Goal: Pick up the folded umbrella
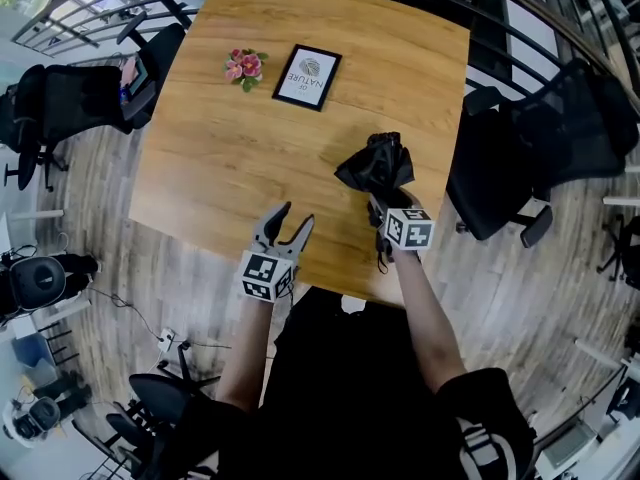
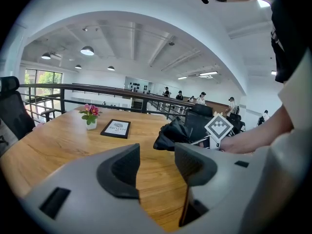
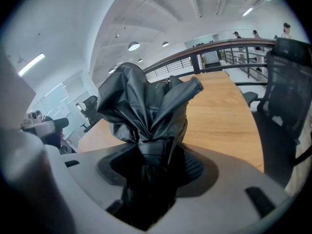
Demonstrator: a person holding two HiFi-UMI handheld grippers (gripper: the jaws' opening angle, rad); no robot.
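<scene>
The folded black umbrella (image 1: pixel 376 164) is held off the wooden table (image 1: pixel 250 148) by my right gripper (image 1: pixel 383 208), which is shut on its lower, strapped part. In the right gripper view the crumpled canopy (image 3: pixel 146 106) rises out from between the jaws and the handle end fills the gap. My left gripper (image 1: pixel 286 227) hovers over the table's near edge, left of the umbrella, open and empty. In the left gripper view its jaws stand apart with bare tabletop between them, and the umbrella (image 2: pixel 173 134) shows ahead to the right.
A small pot of pink flowers (image 1: pixel 244 66) and a framed card (image 1: pixel 308 76) stand at the far side of the table. Black office chairs (image 1: pixel 520 158) flank the table on the right and at the left (image 1: pixel 70 103). A railing (image 2: pixel 73 87) runs behind.
</scene>
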